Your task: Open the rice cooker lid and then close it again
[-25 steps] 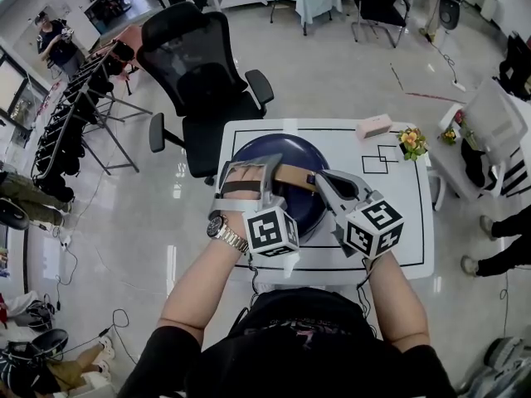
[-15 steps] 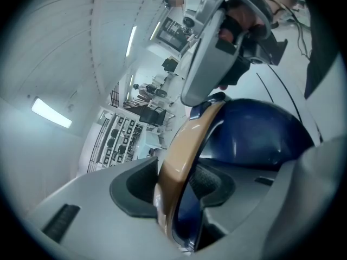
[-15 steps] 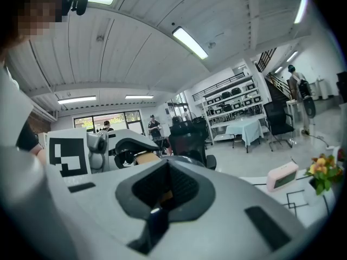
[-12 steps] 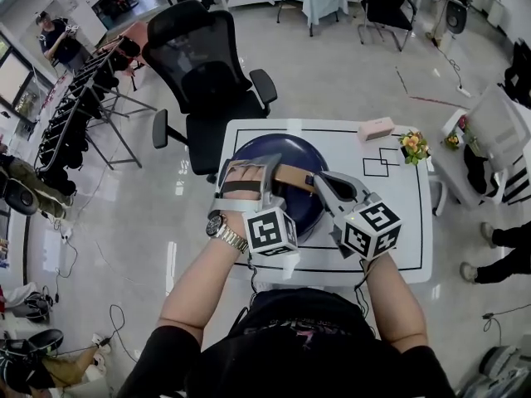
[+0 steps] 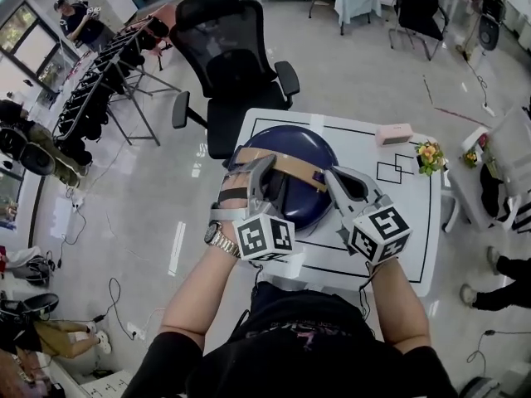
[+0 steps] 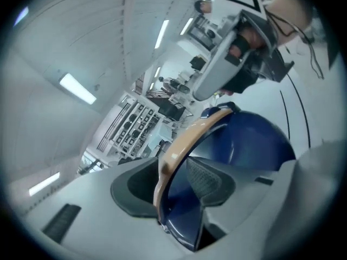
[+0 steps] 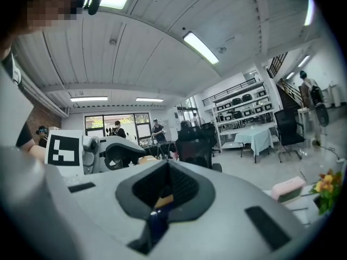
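A dark blue rice cooker (image 5: 292, 143) with its domed lid down stands on the white table (image 5: 406, 222). Its tan carrying handle (image 5: 292, 166) arches over the lid. My left gripper (image 5: 255, 172) comes in from the near left and is shut on that handle (image 6: 176, 145), which runs between its pads with the blue cooker (image 6: 249, 140) behind. My right gripper (image 5: 332, 177) is shut with nothing held, its tip by the handle's right end at the cooker's side. In the right gripper view only a sliver of tan and blue shows past the right gripper (image 7: 162, 196).
A pink box (image 5: 393, 133) and a small bunch of flowers (image 5: 429, 153) sit at the table's far right. A black office chair (image 5: 236, 56) stands just beyond the table. Black lines mark out the tabletop. People stand at the room's edges.
My left gripper has rolled and shifted a little with the tan handle still in it. The right gripper has stayed where it was, shut.
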### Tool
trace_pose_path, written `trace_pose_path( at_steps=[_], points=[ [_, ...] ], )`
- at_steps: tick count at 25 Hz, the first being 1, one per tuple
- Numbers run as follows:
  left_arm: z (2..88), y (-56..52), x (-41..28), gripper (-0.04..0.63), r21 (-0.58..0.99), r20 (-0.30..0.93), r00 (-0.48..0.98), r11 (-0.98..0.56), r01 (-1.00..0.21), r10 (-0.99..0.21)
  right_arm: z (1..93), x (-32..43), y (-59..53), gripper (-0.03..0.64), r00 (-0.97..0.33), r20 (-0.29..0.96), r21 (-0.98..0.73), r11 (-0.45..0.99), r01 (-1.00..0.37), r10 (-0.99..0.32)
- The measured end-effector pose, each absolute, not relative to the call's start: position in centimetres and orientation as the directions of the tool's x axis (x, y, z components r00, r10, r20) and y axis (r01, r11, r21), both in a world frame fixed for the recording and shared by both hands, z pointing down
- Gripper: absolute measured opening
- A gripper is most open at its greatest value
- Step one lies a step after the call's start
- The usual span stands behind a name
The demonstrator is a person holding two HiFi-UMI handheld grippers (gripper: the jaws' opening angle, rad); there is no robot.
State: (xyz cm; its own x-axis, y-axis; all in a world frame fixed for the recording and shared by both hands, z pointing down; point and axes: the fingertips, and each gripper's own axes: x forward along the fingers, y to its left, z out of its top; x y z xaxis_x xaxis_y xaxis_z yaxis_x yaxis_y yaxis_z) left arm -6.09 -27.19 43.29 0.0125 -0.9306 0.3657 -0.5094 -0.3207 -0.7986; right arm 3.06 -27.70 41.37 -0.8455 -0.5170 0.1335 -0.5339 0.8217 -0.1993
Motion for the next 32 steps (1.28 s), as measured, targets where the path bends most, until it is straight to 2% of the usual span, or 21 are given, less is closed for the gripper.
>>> trace_pose_path(
  at_steps=[2,3,7,11,13,21,32],
  points=[
    [42.6,-25.8,-7.3,0.145,-0.723,0.344,0.002,-0.266,-0.638,-0.939,40.6,3.1,-27.7,0.002,-0.851,0.102,-0.183,0.831,-0.525,-0.515],
    [42.2,-25.0,-8.0,0.101,-0.673,0.329,-0.002,-0.233,-0.702,-0.944,40.1,3.1,-27.8,0.002,-0.853,0.086,-0.175,0.836,-0.521,-0.514],
    [40.6,-21.3,-11.5,0.003,-0.401,0.269,0.012,-0.124,-0.908,-0.963,38.2,1.7,-27.0,0.002,-0.87,0.038,-0.139,0.859,-0.492,-0.492],
    [39.1,-17.4,-14.4,0.003,-0.069,0.198,0.068,-0.083,-0.994,-0.978,36.9,-0.6,-25.0,0.002,-0.891,0.016,-0.126,0.883,-0.452,-0.454],
    [38.3,-15.5,-15.7,0.002,0.028,0.165,0.071,-0.067,-0.997,-0.984,36.2,-2.0,-23.8,0.002,-0.9,0.006,-0.123,0.893,-0.434,-0.437],
    [37.2,-7.4,-18.5,0.003,0.018,0.159,0.065,-0.063,-0.998,-0.985,35.7,-6.2,-17.0,0.002,-0.908,0.004,-0.154,0.896,-0.415,-0.42],
    [39.2,1.7,-19.0,0.002,0.038,0.179,0.171,-0.167,-0.985,-0.969,38.0,-6.6,-6.2,0.002,-0.864,0.063,-0.167,0.848,-0.502,-0.499]
  ],
)
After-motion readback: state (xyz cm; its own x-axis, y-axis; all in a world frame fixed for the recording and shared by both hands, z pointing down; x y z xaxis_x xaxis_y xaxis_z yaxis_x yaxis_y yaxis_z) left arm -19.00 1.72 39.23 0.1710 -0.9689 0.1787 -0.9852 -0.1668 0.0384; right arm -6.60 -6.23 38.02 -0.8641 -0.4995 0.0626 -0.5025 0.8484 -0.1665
